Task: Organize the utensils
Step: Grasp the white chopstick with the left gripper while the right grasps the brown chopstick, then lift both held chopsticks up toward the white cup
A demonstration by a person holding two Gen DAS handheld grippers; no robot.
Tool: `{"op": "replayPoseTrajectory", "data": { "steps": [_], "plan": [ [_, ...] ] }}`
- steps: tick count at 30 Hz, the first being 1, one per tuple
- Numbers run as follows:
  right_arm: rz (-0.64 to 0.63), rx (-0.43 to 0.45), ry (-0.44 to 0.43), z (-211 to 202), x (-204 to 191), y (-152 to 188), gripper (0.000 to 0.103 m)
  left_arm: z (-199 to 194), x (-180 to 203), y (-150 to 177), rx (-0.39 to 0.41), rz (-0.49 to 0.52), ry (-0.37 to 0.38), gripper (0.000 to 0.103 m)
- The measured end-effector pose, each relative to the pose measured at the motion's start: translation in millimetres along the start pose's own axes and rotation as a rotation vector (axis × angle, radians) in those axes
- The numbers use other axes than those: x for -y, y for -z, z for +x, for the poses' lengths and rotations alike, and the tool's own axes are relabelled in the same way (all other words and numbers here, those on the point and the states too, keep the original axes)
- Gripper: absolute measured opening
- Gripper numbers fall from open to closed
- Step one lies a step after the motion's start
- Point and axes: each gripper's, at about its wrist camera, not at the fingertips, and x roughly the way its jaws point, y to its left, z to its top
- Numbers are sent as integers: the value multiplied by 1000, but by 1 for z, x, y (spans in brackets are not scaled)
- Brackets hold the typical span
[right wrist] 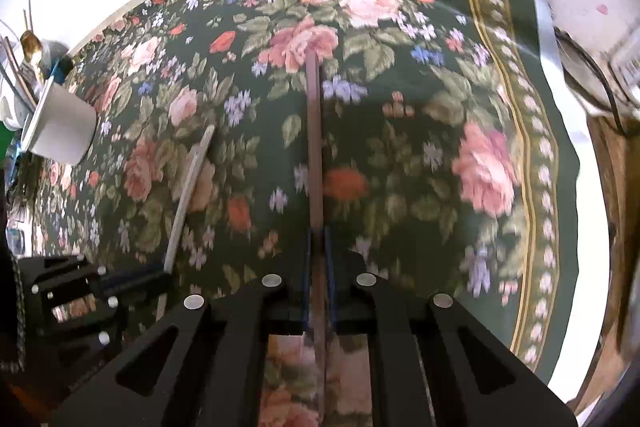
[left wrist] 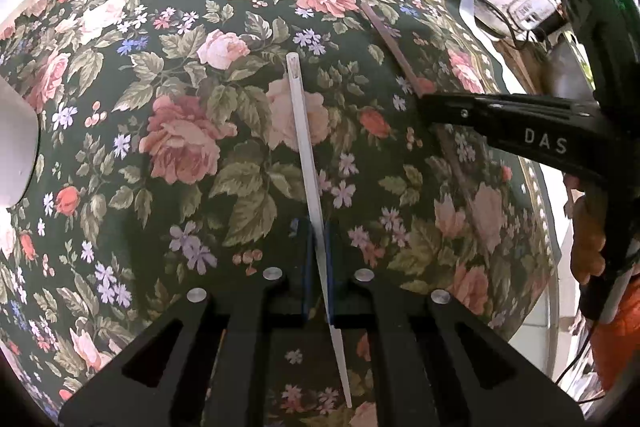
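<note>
White and slim, a tapered chopstick (left wrist: 310, 183) is pinched between the left gripper's (left wrist: 318, 259) blue pads above the floral cloth (left wrist: 180, 131); the right gripper (left wrist: 436, 107) grips a brown chopstick (left wrist: 390, 41) nearby.

From the right wrist, the brown square stick (right wrist: 315, 147) sits clamped in the right gripper (right wrist: 318, 255). A white holder (right wrist: 60, 127) of utensils stands far left.

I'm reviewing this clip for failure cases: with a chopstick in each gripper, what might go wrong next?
The left gripper pinches the white chopstick well off its middle, so it may pivot or slip. The right gripper holds the brown chopstick likewise. The white holder is already crowded, so insertion could snag.
</note>
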Motion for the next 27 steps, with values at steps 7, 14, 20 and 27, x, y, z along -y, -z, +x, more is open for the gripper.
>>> {"op": "replayPoseTrajectory", "data": {
  "steps": [7,14,20,27],
  "plan": [
    [-102,4,-55,8,-7,-17,25,9,8,-25,-10,-42,2,18],
    [-126,25,-49,7,-1,-14,6,17,10,-48,2,-102,5,22],
    [-113,23,-91,1,8,-11,6,22,19,-61,28,-121,-65,20],
    [-111,53,-108,-14,14,-5,6,28,27,-67,32,-90,-116,6]
  ]
}}
